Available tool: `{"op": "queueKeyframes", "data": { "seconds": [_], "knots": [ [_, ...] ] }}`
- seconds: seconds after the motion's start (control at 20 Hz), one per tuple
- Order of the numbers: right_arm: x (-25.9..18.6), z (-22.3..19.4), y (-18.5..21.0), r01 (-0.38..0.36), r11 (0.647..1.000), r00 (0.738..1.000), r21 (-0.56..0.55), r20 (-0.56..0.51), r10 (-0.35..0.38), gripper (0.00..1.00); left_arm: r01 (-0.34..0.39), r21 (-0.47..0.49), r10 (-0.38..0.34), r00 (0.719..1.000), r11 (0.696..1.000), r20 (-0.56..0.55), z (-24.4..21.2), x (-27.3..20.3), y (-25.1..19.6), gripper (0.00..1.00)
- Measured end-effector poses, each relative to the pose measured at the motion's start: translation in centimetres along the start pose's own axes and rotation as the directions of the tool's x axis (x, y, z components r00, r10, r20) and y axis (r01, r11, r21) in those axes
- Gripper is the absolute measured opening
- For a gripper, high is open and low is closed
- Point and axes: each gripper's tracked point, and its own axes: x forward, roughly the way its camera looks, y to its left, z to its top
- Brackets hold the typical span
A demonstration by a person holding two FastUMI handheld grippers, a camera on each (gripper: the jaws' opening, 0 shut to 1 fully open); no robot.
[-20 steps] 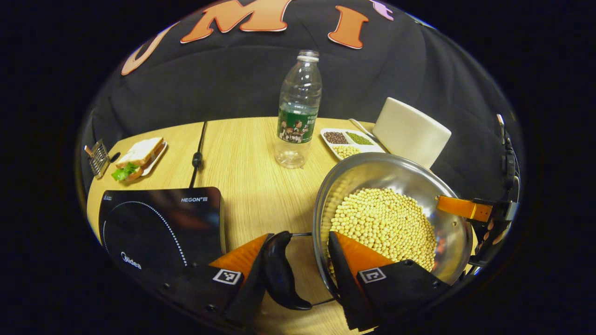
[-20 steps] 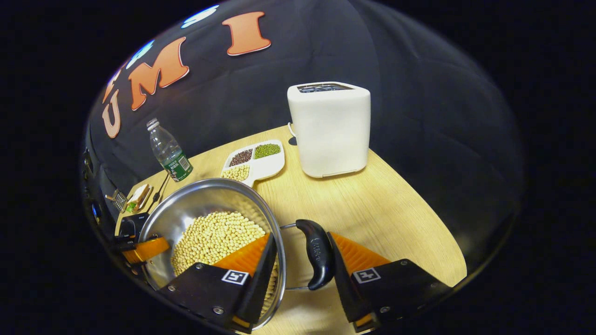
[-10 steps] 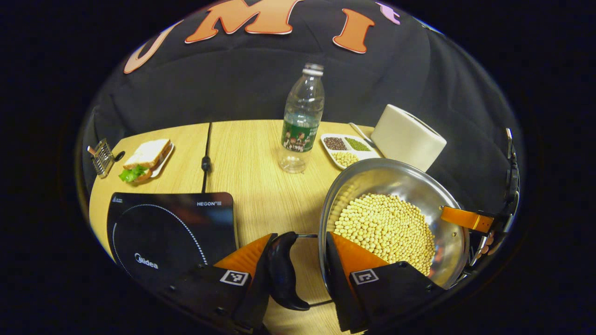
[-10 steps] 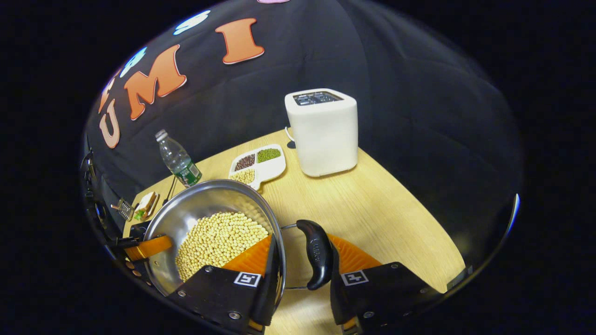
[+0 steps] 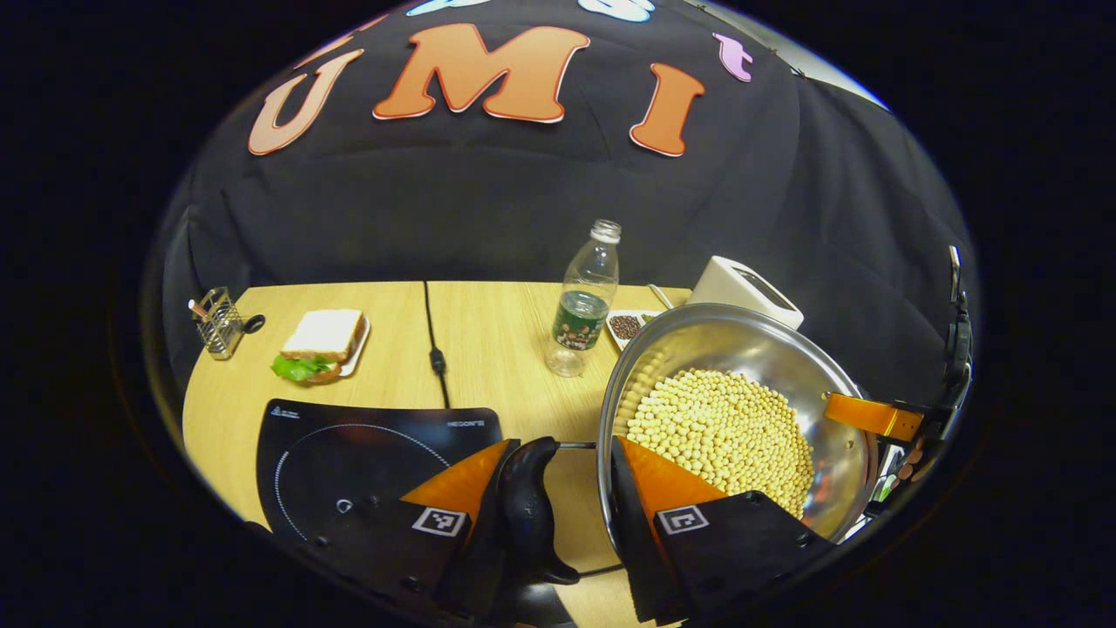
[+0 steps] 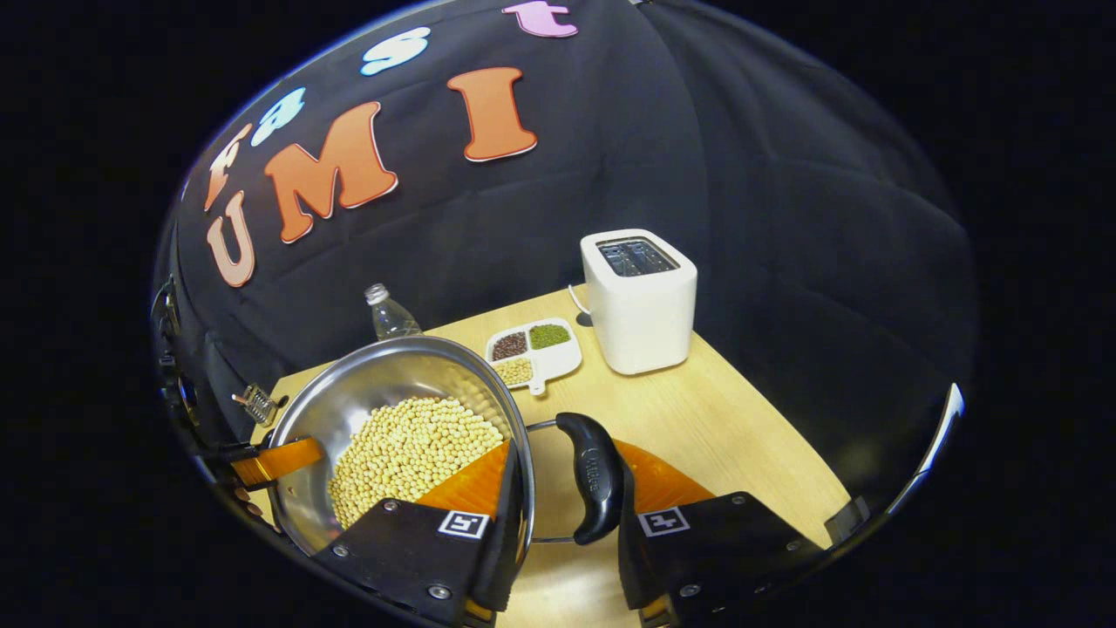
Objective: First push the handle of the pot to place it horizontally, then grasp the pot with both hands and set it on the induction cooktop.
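A steel pot (image 5: 741,324) full of soybeans (image 5: 724,427) hangs above the wooden table, level, held at both side handles. My left gripper (image 5: 558,501) is shut on the pot: one finger presses the outside of the black handle (image 5: 527,510), the other the inside of the pot wall. My right gripper (image 6: 565,488) is shut the same way on the opposite black handle (image 6: 593,475) of the pot (image 6: 384,359). Each view shows the other gripper's finger at the far rim (image 5: 872,417) (image 6: 279,460). The black induction cooktop (image 5: 349,445) lies below and left of the pot.
A sandwich on a plate (image 5: 321,344), a small wire holder (image 5: 216,323) and the cooktop's cable (image 5: 433,336) lie behind the cooktop. A plastic bottle (image 5: 584,301), a divided dish of beans (image 6: 534,353) and a white toaster (image 6: 641,301) stand at the back right.
Both grippers have risen with the pot held between them, so the table and its things look smaller and farther below. The cooktop now sits nearer beneath the left gripper.
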Motion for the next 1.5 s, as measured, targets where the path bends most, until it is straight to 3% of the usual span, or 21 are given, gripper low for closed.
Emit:
{"op": "queueKeyframes", "data": {
  "seconds": [0.15,0.2,0.35,0.75,1.0,1.2,1.25,1.5],
  "knots": [
    [-0.4,-0.1,3.3,-0.022,1.0,1.0,0.001,-0.002,0.022,0.48,-0.018,-0.012,0.019,0.999,1.0,0.027,0.9,-1.7,2.8,0.67],
    [-0.7,-0.2,4.3,-0.027,1.0,1.0,-0.003,-0.007,0.027,0.48,-0.024,-0.02,0.025,0.999,1.0,0.034,1.1,-2.2,3.9,0.63],
    [-1.3,-0.2,7.7,-0.039,0.999,0.999,-0.033,-0.004,0.039,0.48,-0.04,-0.054,0.042,0.998,0.998,0.049,1.6,-4.4,7.1,0.62],
    [-1.2,-2.0,16.6,-0.107,0.993,0.994,-0.053,-0.021,0.106,0.48,-0.108,-0.095,0.114,0.991,0.99,0.065,1.7,-7.7,15.8,0.67],
    [-0.6,-4.2,21.2,-0.142,0.986,0.989,-0.086,-0.052,0.138,0.48,-0.148,-0.135,0.155,0.987,0.98,0.045,-0.2,-9.4,21.2,0.63],
    [0.5,-6.4,23.8,-0.167,0.981,0.983,-0.097,-0.09,0.158,0.48,-0.18,-0.156,0.185,0.983,0.971,0.015,-1.8,-10.4,24.1,0.63],
    [0.8,-7.0,24.3,-0.172,0.98,0.982,-0.104,-0.103,0.161,0.48,-0.186,-0.16,0.189,0.982,0.969,0.004,-2.4,-10.2,24.9,0.67],
    [2.1,-9.4,25.7,-0.182,0.977,0.977,-0.113,-0.136,0.166,0.48,-0.202,-0.178,0.199,0.979,0.963,-0.033,-4.3,-9.7,26.6,0.63]
  ]
}}
